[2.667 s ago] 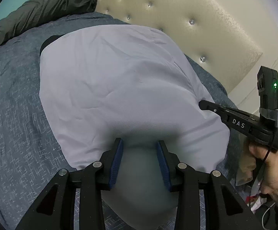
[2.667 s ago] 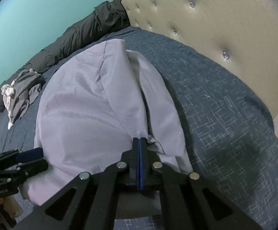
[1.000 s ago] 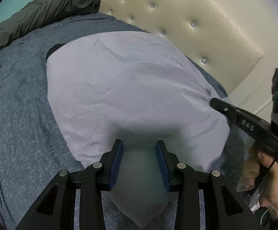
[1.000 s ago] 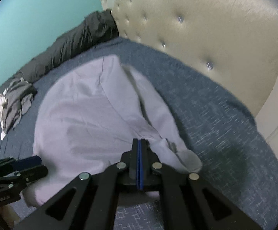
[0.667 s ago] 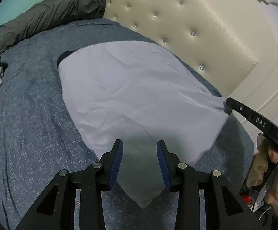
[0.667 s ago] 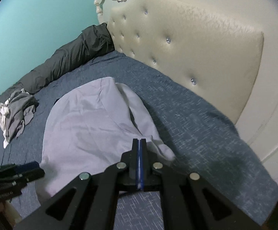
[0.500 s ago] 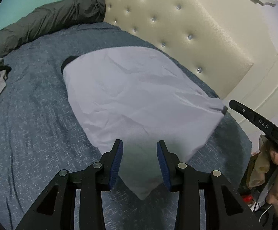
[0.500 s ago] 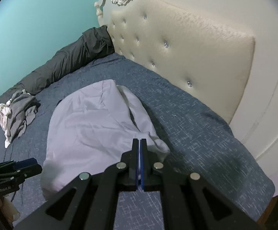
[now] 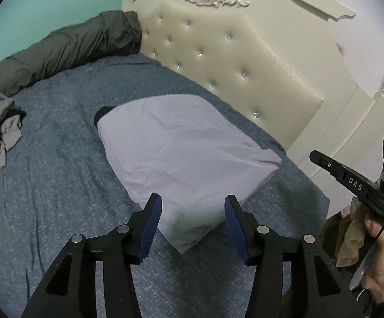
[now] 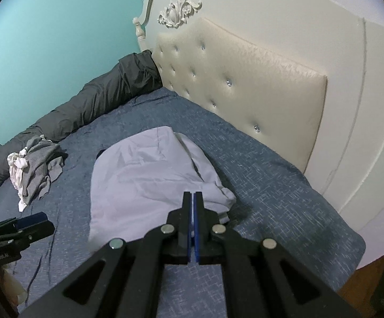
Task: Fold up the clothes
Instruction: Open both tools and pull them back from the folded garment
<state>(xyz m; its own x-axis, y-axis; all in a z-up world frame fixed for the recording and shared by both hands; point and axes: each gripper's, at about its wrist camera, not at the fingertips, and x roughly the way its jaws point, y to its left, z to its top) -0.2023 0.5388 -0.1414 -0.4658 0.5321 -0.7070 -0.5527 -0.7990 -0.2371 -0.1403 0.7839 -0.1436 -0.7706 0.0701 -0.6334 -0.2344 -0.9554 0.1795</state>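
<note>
**Here, both grippers hang above a folded lilac garment on a bed**

Seen from two wrist cameras, a pale lilac garment [image 9: 181, 148] lies folded flat on a blue-grey bedspread [image 9: 59, 180], near the cream tufted headboard [image 9: 231, 61]. One corner of the garment points toward the foot of the bed, and a dark patch peeks out at its far edge.

The left gripper [image 9: 193, 221] is above the near corner of the garment. Its blue-padded jaws are spreading apart, and nothing is between them; the cloth lies below, untouched.

The right gripper [image 10: 193, 212] has its jaws pressed together with nothing pinched. It is above the garment's near right edge, clear of the fabric. A hand [image 9: 383, 262] grips its handle at the right of the left view.

A crumpled heap of grey and white clothes [image 10: 33, 164] sits well apart at the left. A long dark rolled quilt [image 10: 91, 100] lies along the teal wall [image 10: 59, 26].
</note>
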